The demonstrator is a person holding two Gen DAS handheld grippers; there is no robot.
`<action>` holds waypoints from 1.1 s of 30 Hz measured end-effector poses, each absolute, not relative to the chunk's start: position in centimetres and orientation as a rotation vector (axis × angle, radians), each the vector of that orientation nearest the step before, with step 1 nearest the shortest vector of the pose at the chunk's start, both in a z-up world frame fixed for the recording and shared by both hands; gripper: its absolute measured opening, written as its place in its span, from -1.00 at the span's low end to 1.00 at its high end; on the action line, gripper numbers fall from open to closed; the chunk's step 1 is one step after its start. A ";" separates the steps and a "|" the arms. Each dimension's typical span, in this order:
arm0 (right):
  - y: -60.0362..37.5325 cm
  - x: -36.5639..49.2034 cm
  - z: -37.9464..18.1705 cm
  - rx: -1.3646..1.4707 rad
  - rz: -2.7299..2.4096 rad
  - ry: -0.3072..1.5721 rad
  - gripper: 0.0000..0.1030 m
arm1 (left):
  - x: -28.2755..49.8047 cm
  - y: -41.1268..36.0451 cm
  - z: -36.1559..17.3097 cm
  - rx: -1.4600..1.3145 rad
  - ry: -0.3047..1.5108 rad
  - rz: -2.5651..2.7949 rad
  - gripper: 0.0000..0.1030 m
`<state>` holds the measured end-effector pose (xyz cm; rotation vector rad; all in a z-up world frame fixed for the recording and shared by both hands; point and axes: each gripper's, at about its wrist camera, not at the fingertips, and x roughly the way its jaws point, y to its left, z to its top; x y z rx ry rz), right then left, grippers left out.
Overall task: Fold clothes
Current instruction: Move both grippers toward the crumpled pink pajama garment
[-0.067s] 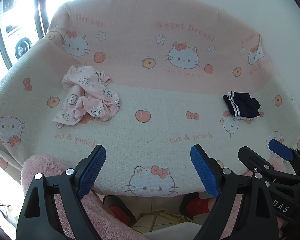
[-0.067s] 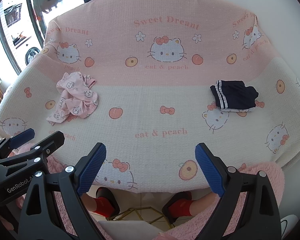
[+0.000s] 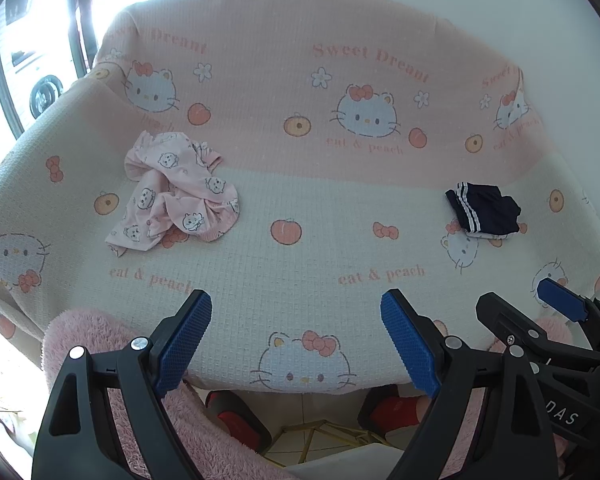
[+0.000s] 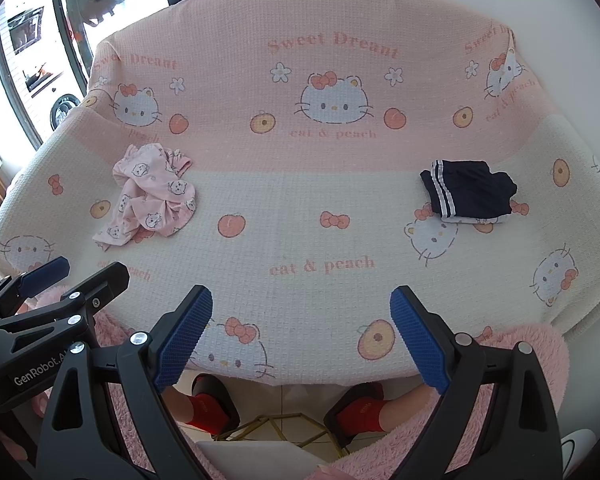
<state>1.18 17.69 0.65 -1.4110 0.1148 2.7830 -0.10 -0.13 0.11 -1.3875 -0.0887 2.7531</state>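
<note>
A crumpled pink garment (image 3: 176,190) lies on the left of the blanket (image 3: 300,248), well apart from folded navy shorts (image 4: 470,192) on the right. Both the left gripper (image 3: 296,340) and right gripper (image 4: 300,336) are held spread, empty. White trim under the shorts is better seen in the right view.

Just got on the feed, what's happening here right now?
Nothing is being handled. The left tool and right tool both hang open at the near edge of the blanket-covered sofa. A crumpled pink garment lies unfolded on the left; a dark striped garment, apparently folded, sits on the right.
</note>
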 end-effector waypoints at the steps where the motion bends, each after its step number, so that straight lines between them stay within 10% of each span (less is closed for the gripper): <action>1: 17.7 1.1 0.6 -1.413 2.783 0.114 0.79 | -0.1 -0.1 0.1 -1.388 -0.083 2.757 0.72; 23: 16.5 -1.1 -0.4 -1.465 2.788 0.065 0.79 | -2.1 -1.6 -0.7 -1.383 -0.063 2.751 0.72; 33: 12.6 -8.0 0.4 -1.432 2.905 -0.104 0.79 | -7.1 -13.7 -3.8 -1.393 -0.607 2.769 0.72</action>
